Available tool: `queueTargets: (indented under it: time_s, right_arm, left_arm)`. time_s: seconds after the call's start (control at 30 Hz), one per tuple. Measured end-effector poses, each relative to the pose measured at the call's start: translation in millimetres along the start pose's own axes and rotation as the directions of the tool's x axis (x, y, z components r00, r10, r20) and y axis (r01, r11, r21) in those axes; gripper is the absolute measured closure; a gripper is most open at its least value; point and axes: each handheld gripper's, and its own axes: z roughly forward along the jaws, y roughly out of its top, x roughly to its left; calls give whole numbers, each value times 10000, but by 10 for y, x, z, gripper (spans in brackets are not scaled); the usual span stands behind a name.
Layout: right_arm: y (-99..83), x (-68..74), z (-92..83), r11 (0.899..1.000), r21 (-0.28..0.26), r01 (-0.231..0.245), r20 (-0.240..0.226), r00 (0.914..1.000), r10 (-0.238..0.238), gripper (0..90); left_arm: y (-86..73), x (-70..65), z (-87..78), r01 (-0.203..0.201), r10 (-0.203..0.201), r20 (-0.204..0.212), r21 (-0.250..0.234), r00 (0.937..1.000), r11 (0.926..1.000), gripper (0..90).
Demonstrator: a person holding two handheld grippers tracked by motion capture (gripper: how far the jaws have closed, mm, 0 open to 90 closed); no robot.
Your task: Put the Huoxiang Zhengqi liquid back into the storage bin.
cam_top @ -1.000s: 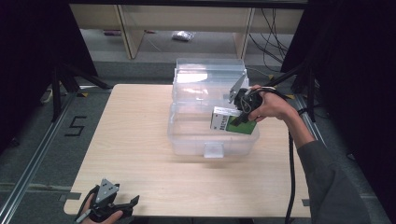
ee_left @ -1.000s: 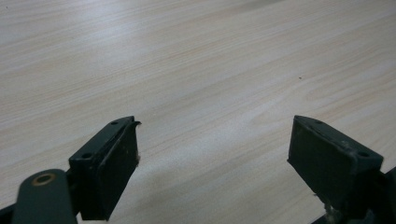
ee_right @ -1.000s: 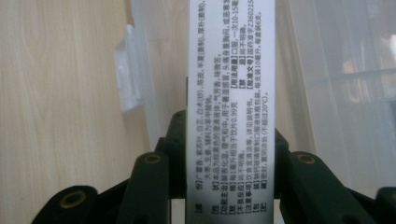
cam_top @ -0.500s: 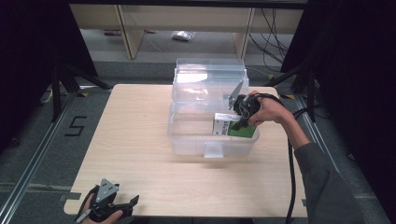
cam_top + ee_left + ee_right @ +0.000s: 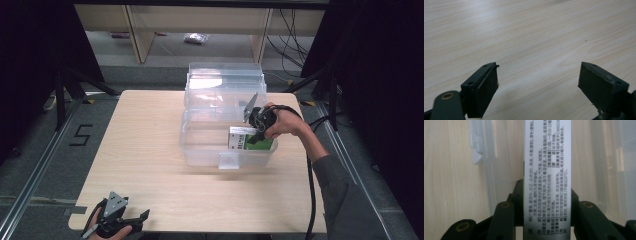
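Note:
A green and white carton (image 5: 250,138) hangs inside the clear plastic bin (image 5: 200,150) at its right end, with my right gripper (image 5: 258,131) shut on it from above. In the right gripper view the carton's white printed side (image 5: 547,177) runs up between the two black jaws, which press on both of its faces, with the bin's clear wall (image 5: 489,165) behind. My left gripper (image 5: 131,224) rests at the table's near left edge, held by a hand. Its jaws stand wide apart over bare wood (image 5: 536,50), so it is open with nothing between its pads.
The bin's lid (image 5: 225,82) stands open at the far side. The light wooden table (image 5: 140,150) has free room left of the bin and in front of it. A cable (image 5: 309,190) trails from the right gripper along the sleeve. Shelves stand beyond the table.
My right gripper has sunk with the carton, from above the bin's rim down into its right end. The left gripper has stayed where it was.

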Motion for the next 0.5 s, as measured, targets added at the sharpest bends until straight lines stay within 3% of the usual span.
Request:
queueTargets:
  time_s: [0.03, 0.13, 0.23, 0.27, 0.3, 0.33, 0.37, 0.4, 0.43, 0.5]
  right_arm:
    - [-15, 5, 15, 9996, 96, -281, 69, 9996, 281, 648]
    - [-20, -14, 55, 10000, -47, 81, -27, 10000, -81, 648]
    - [-31, 9, 92, 9998, 19, -188, -150, 9997, 189, 647]
    - [-36, -10, 124, 9999, -37, 129, -126, 9998, -129, 647]
    - [-36, -10, 124, 9999, -37, 129, -126, 9998, -129, 647]
    - [-44, 17, 119, 9995, 135, -283, -97, 9995, 285, 647]
    - [-56, -17, 145, 9995, -107, 308, -203, 9993, -310, 647]
    - [-56, -17, 145, 9995, -107, 308, -203, 9993, -310, 647]
    - [-64, 7, 135, 9999, 43, -126, -203, 9997, 127, 647]
    - [-81, -3, 141, 9996, 124, -268, -89, 9996, 269, 646]
  left_arm:
    - [0, 0, -1, 48, -48, -57, -13, 10000, 10000, 153]
    - [4, 2, -18, -43, 43, -17, 85, 10000, 10000, 154]
    - [2, 7, -20, -75, 75, 14, 91, 10000, 9999, 154]
    - [5, 6, -21, -42, 43, -26, 98, 10000, 9999, 153]
    - [5, 6, -21, -42, 43, -26, 98, 10000, 9999, 153]
    - [4, 4, -20, -69, 69, -18, 116, 10000, 9999, 153]
    - [4, 6, -17, -96, 96, 7, 122, 10000, 9999, 154]
    - [3, 5, -17, -87, 87, 8, 121, 10000, 9999, 154]
    - [5, 4, -19, -74, 74, -6, 109, 10000, 9999, 153]
    - [7, 4, -19, -74, 74, -24, 99, 10000, 9999, 154]
